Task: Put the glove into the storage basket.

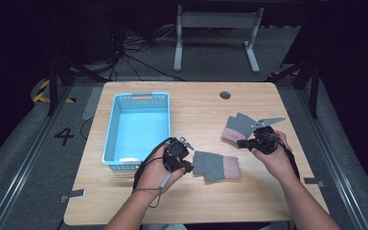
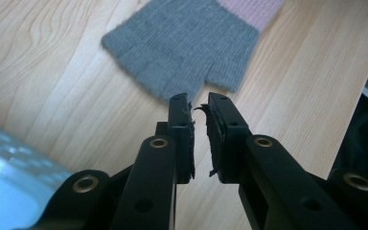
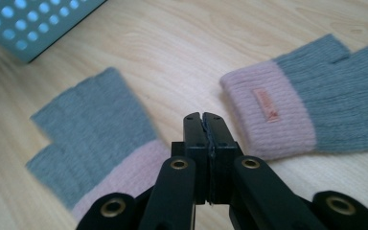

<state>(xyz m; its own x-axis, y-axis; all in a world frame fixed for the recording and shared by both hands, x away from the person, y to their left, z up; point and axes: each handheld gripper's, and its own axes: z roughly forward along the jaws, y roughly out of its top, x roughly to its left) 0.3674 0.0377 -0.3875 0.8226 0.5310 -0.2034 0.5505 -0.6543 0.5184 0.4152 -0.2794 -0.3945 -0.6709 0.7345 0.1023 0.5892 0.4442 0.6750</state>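
Just ahead of the left gripper (image 2: 199,103) — jaws barely parted, empty — lies the near glove (image 2: 182,45); so narrow, it may only shove the knit.

Left gripper (image 2: 199,108): jaws nearly closed, narrow gap, nothing between them. Tips just short of the grey finger edge of a glove (image 2: 182,43) lying flat on the table (image 2: 52,96); pink cuff far end. Blue basket (image 2: 9,187) at lower left, blurred.

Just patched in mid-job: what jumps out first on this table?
Two grey gloves with pink cuffs lie on the wood: the near glove just ahead of the left gripper, the far glove by the right gripper. A blue basket sits at left.
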